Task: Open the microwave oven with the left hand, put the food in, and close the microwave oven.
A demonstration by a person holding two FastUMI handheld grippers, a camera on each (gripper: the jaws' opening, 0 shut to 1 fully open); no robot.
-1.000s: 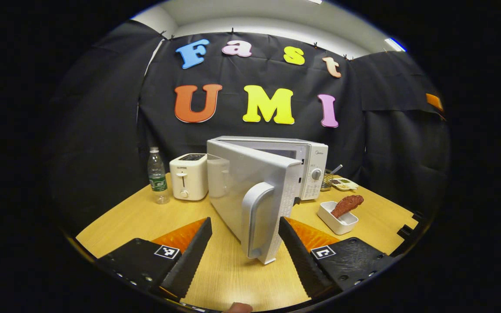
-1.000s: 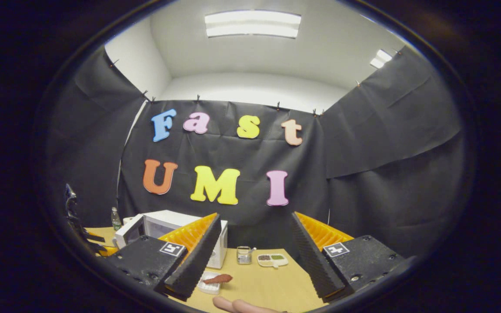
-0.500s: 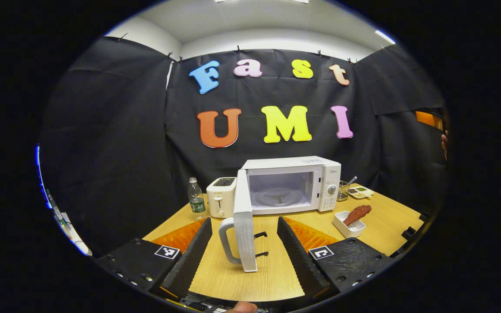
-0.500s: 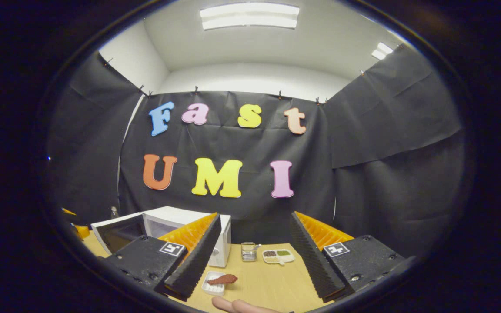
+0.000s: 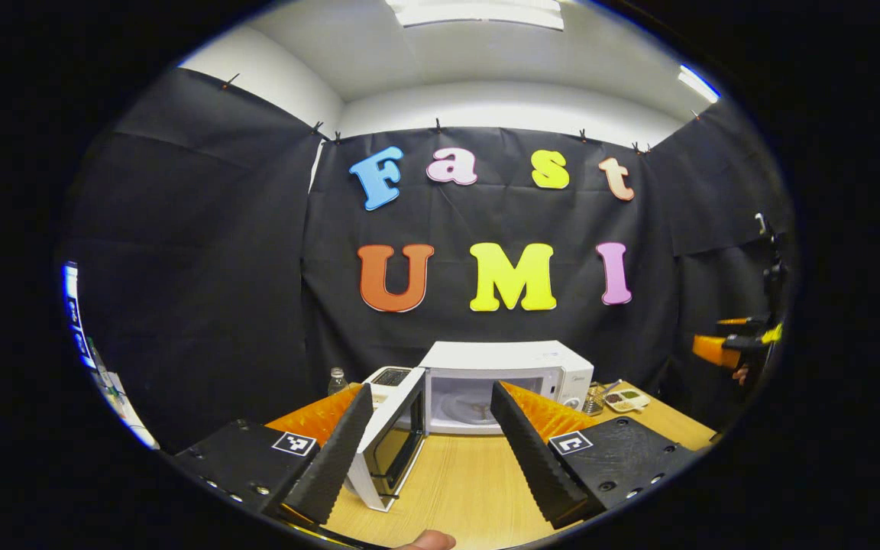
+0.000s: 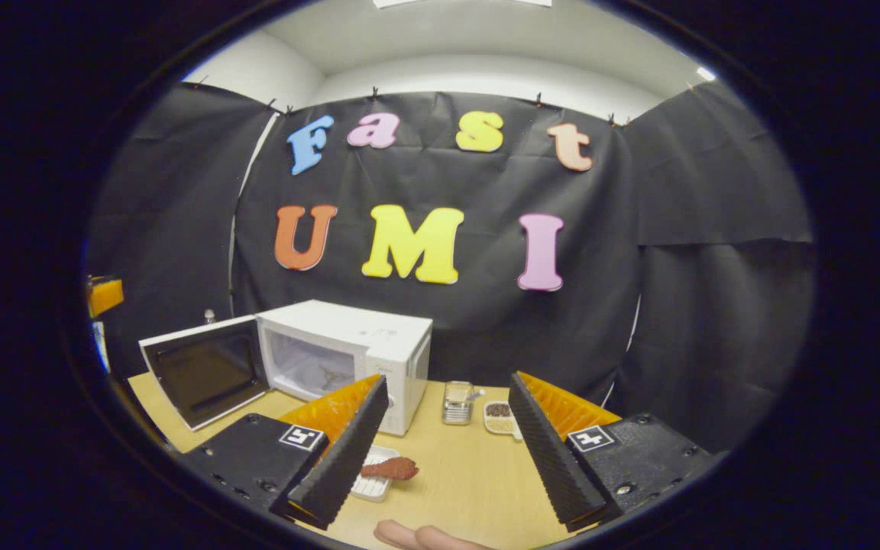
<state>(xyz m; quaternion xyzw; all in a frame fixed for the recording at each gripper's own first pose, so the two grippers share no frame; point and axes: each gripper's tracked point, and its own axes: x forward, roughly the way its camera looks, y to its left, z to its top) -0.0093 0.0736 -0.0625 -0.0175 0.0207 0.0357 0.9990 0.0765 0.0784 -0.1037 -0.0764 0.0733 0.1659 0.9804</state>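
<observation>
The white microwave [image 5: 505, 357] stands at the back of the wooden table [image 5: 470, 481], its door [image 5: 393, 443] swung wide to the left and the cavity with its turntable [image 5: 474, 409] bare. My left gripper [image 5: 431, 387] is open, held back from the door and touching nothing. In the right gripper view, the microwave [image 6: 356, 344] and its open door [image 6: 207, 370] sit to the left. A reddish-brown piece of food [image 6: 393, 467] lies in a small white dish just beyond my open right gripper [image 6: 448, 380], beside its left finger.
A white toaster [image 5: 393, 376] and a water bottle [image 5: 337, 380] stand left of the microwave. A glass jar [image 6: 457, 401] and a small condiment tray [image 6: 499, 416] sit to its right. Part of a hand [image 6: 425, 537] shows at the bottom edge.
The left gripper has let go of the door handle and drawn back and up; the door has swung fully open. The right gripper view has tipped down toward the table and the food.
</observation>
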